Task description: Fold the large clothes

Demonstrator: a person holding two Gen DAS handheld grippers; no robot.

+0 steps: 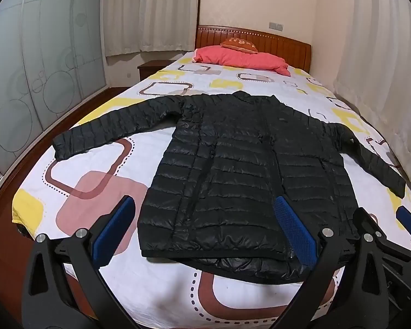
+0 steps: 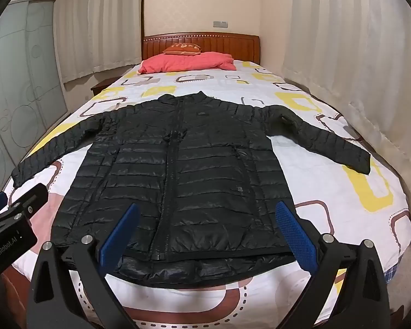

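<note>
The black quilted puffer jacket point(image 1: 241, 170) lies front-up and spread flat on the bed's white sheet with yellow and brown square patterns point(image 1: 161, 288), its hem just ahead of both tongs and its collar at the far end. The left gripper point(image 1: 205, 233) and the right gripper point(image 2: 205, 235) both hover above the hem with their blue pads wide apart, clamping nothing. The likeliest trouble is the slick, puffy shell: a pinch on the top layer alone would probably lift just the front panel, and the padding may spring a fold back open. The left sleeve point(image 1: 115, 128) stretches far out beyond the left gripper, the right sleeve point(image 2: 323, 134) likewise beyond the right one, so either could drag or trail off the mattress edge. Far ahead, past the collar, a pink pillow point(image 2: 189, 61) with an orange cushion point(image 2: 182, 48) rests against the wooden headboard point(image 2: 233, 45), well clear; nothing blocks the way.
</note>
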